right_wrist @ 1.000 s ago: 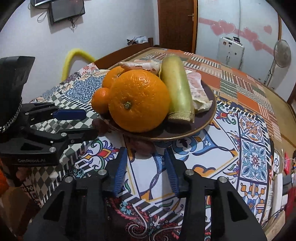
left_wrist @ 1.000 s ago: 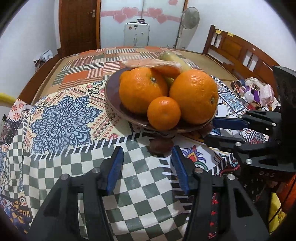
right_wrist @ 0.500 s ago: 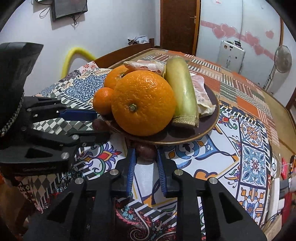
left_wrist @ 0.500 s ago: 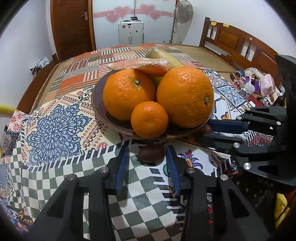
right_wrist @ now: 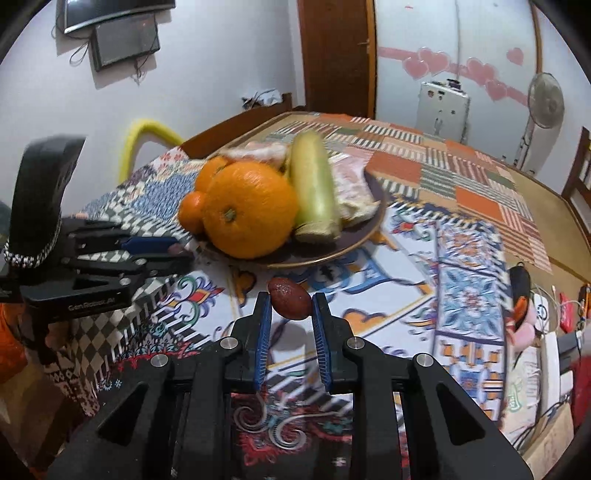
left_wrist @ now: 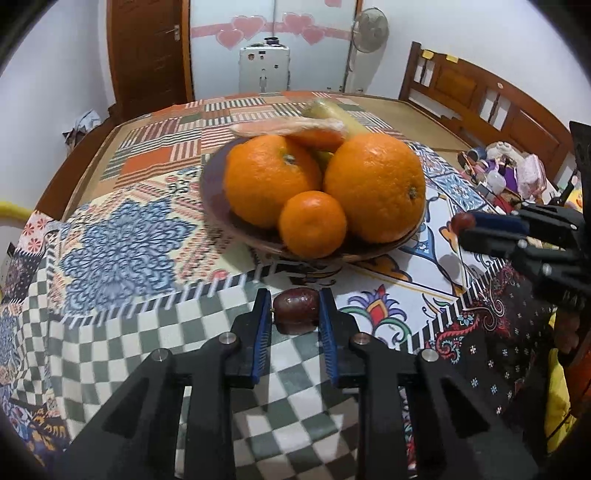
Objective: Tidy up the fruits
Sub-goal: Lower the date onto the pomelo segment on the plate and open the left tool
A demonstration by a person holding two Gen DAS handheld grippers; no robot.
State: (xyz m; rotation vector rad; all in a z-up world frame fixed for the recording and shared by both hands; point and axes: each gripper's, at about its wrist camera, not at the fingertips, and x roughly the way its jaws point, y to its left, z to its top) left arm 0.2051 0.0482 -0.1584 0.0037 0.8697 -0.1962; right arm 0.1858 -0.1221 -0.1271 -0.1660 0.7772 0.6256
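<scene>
A dark plate (left_wrist: 218, 206) (right_wrist: 354, 243) holds two big oranges (left_wrist: 375, 188) (right_wrist: 249, 210), a small mandarin (left_wrist: 312, 223), a pale green fruit (right_wrist: 314, 188) and wrapped food. My left gripper (left_wrist: 295, 312) is shut on a dark red jujube (left_wrist: 295, 304) just in front of the plate, near the cloth. My right gripper (right_wrist: 290, 308) is shut on another dark red jujube (right_wrist: 290, 299), held above the cloth at the plate's near side. Each gripper also shows in the other's view: the right (left_wrist: 465, 229), the left (right_wrist: 177, 254).
The plate stands on a table with a patterned cloth (left_wrist: 122, 251). Small clutter lies at the table's right edge (left_wrist: 506, 170) (right_wrist: 524, 317). Wooden chairs (left_wrist: 480, 96), a door (left_wrist: 147, 55) and a fan (left_wrist: 369, 29) stand behind.
Both grippers closed on jujubes that lay under the plate's front edge and pulled back from the plate, lifting them; the plate now sits farther away in both views.
</scene>
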